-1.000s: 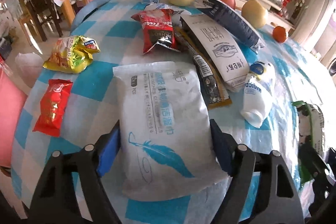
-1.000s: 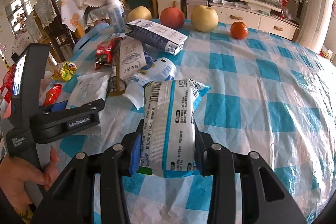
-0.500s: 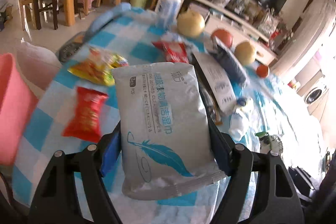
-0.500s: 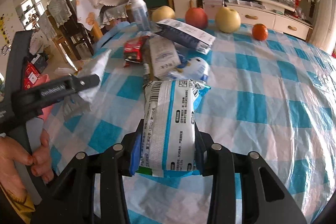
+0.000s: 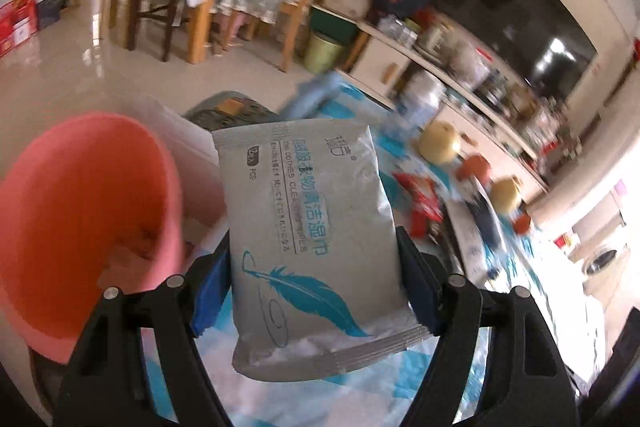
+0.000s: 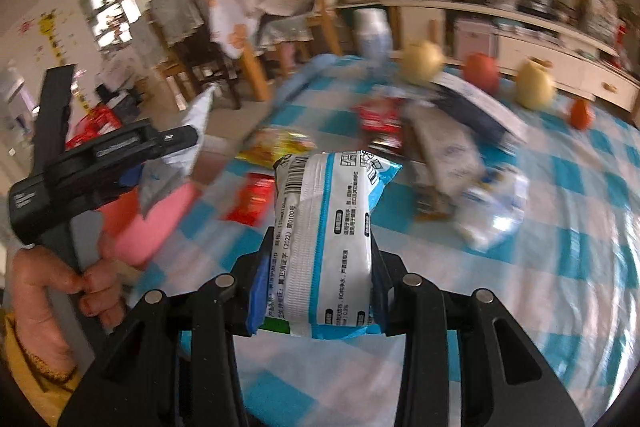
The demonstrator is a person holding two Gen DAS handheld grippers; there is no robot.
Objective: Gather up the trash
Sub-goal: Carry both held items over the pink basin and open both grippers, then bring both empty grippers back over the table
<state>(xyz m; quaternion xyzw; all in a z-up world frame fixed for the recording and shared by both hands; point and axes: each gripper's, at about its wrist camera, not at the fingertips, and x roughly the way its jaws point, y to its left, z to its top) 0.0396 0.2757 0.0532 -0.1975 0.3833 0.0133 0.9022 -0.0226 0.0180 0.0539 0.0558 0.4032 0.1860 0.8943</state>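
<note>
In the left wrist view the pink plastic bin [image 5: 86, 223], a smooth round tub with a deep hollow, now fills the lower left of the frame; a second ago only a sliver of it showed at the edge, and the checked desk filled the picture. Just right of it, at centre, the left claw [image 5: 314, 275] clamps a flat, matte grey wet-wipe pouch [image 5: 308, 227] printed with a teal feather, its blue pads pressed on both side edges. A second ago this pouch lay on the desk [image 5: 400, 367]; now it hangs lifted beside the bin's rim. Toward the right, blurred, lie a crinkled red snack wrapper [image 5: 420, 199] and round yellow pears [image 5: 440, 145].

In the right wrist view, the person's left hand [image 6: 60, 291] grips the other tool's handle at the lower left, a mustard knit cuff below it; that tool has swung up and away from the desk since the earlier frame, and the pink bin shows beneath it. At centre the right claw [image 6: 316, 283] is closed on a glossy white-and-blue wipes packet [image 6: 328, 239], barcode uppermost, held exactly as before. Behind it sit a yellow crumpled wrapper [image 6: 280, 145] and a red sachet [image 6: 250, 201]. On the right, the blue-and-white checked cloth carries a squashed white bottle [image 6: 496, 207], a red apple [image 6: 480, 71] and a small orange [image 6: 581, 113].
</note>
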